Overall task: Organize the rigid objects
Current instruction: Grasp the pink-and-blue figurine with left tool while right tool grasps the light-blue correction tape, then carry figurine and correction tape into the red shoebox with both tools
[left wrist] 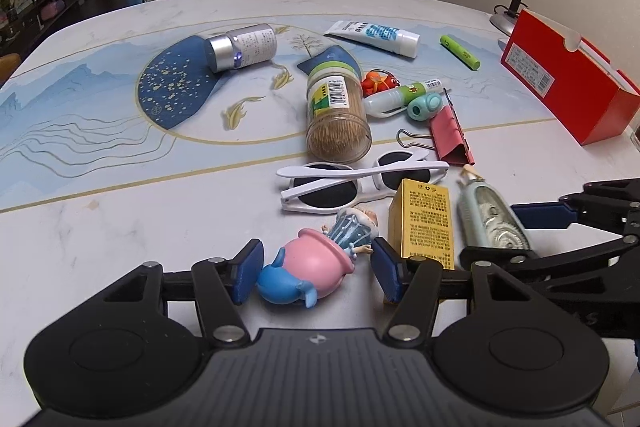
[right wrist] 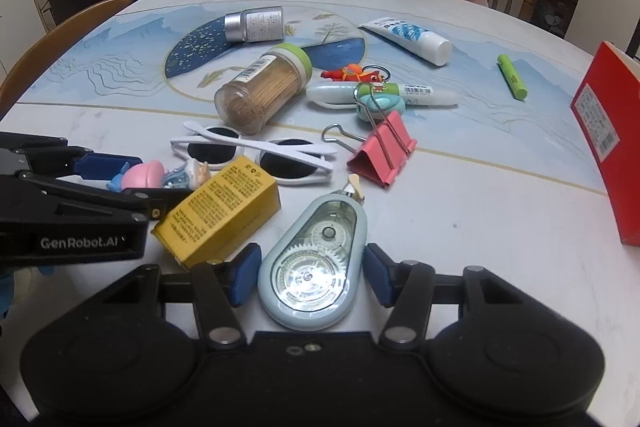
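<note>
On counter, clutter unsorted; left gripper jaws straddling pink figurine, right gripper jaws straddling correction tape, contact unclear.

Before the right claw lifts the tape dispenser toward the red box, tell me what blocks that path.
Nothing visible blocks it. The tape dispenser lies between the right claw's fingers, and bare table stretches to the red box. The pink binder clip sits farther back, off that line.
</note>
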### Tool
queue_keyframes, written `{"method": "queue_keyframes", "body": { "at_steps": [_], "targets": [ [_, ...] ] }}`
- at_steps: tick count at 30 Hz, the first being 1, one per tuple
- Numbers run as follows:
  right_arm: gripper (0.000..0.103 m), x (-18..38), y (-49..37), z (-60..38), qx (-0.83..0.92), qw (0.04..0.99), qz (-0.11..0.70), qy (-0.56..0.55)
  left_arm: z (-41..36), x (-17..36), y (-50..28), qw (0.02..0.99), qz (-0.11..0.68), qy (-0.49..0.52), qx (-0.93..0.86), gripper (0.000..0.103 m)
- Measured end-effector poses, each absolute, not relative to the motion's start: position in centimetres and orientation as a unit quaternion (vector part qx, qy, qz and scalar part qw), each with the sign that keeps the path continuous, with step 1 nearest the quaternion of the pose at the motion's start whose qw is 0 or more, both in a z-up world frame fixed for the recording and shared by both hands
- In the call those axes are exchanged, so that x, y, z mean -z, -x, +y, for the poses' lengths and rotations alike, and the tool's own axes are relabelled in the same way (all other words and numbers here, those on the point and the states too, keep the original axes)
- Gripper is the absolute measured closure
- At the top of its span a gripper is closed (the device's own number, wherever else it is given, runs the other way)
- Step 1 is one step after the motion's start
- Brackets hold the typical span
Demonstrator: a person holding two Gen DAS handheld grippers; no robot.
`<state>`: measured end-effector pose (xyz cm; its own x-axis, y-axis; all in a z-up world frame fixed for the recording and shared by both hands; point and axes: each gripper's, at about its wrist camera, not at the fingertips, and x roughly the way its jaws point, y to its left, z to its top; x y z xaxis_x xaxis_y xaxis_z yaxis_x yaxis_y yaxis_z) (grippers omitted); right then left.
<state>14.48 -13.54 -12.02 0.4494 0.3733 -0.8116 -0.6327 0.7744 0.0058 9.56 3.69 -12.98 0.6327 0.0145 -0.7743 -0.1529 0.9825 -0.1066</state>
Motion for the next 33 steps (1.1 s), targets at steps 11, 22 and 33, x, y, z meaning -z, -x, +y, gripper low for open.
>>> {"method": "queue_keyframes", "body": {
  "at_steps": [11,22,33],
  "targets": [
    [0.048,8.3,-13.6,-17.2,-0.295,0.854,0.414,0.115,4.2,9.5,-7.7,0.908,0.399,0.106,-0.065,0.045],
    [0.048,2.6,-14.8,-21.5,-0.315,0.863,0.385,0.093,-0.6,3.6,-8.8,0.928,0.358,0.099,-0.028,0.045],
    [0.048,-0.6,-20.4,-28.2,-0.294,0.882,0.356,0.092,-8.6,-0.1,-15.3,0.94,0.335,0.069,0.013,0.045]
  ]
}}
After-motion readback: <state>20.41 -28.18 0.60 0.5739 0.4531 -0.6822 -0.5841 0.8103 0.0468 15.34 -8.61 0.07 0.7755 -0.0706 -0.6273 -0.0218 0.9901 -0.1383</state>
